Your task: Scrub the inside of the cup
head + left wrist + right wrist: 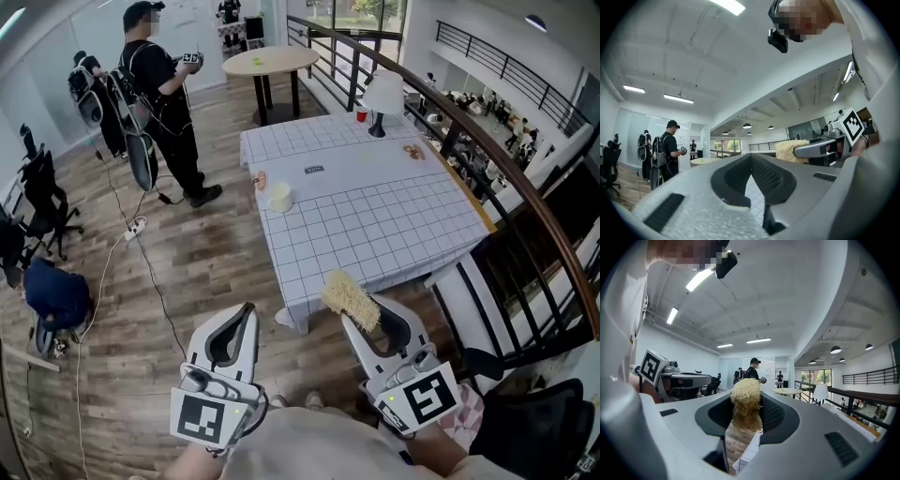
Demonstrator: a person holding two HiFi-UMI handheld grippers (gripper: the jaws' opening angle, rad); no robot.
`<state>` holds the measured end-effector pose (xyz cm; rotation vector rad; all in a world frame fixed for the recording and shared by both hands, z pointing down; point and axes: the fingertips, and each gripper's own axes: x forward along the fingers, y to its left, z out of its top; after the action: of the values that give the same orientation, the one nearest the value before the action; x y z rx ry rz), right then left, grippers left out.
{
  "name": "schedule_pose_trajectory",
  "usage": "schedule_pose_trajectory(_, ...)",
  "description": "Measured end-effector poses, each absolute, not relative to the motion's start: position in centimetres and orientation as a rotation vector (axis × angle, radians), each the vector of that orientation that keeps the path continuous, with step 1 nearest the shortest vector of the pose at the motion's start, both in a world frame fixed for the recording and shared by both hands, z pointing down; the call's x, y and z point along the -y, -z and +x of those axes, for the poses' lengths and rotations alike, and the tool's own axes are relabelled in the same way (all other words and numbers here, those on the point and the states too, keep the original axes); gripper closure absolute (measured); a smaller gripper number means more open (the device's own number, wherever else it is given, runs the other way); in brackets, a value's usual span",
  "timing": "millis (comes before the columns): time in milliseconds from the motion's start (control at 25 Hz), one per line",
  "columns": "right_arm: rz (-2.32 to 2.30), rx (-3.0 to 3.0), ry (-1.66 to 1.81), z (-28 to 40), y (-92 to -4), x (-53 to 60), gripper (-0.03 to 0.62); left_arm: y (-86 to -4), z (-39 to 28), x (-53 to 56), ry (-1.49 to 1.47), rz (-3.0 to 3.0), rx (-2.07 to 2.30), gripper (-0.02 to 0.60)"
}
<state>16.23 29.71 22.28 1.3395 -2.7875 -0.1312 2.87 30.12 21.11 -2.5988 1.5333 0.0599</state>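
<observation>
Cup [280, 197] on table [394, 220] (contents unclear)

Two grippers [247, 311] [367, 314], one scrubber [350, 300], one cream cup [280, 197], two tables [394, 230] [272, 61], one lamp [382, 94]

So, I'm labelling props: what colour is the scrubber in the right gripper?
Pale straw yellow. The scrubber shows best in the right gripper view.

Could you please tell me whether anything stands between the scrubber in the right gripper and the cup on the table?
Nothing visible does. The cup stands near the left edge of the table, only bare cloth on its near side; the right gripper holds the scrubber short of the table.
</observation>
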Motion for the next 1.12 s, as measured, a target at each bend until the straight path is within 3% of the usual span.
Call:
schedule_pose_trajectory(520,1.336,2.776,0.228,19.3,-21.9,-30.3,0.457,-22.3,4.9,-30.1,-0.028,-2.589,-1.603,0.569)
schedule_pose_trajectory(1120,1.294,2.779,0.234,17.9,-23.4,-27.3,0.457,-23.5,4.5,-26.1,-0.044,-2.580,-1.585,0.569)
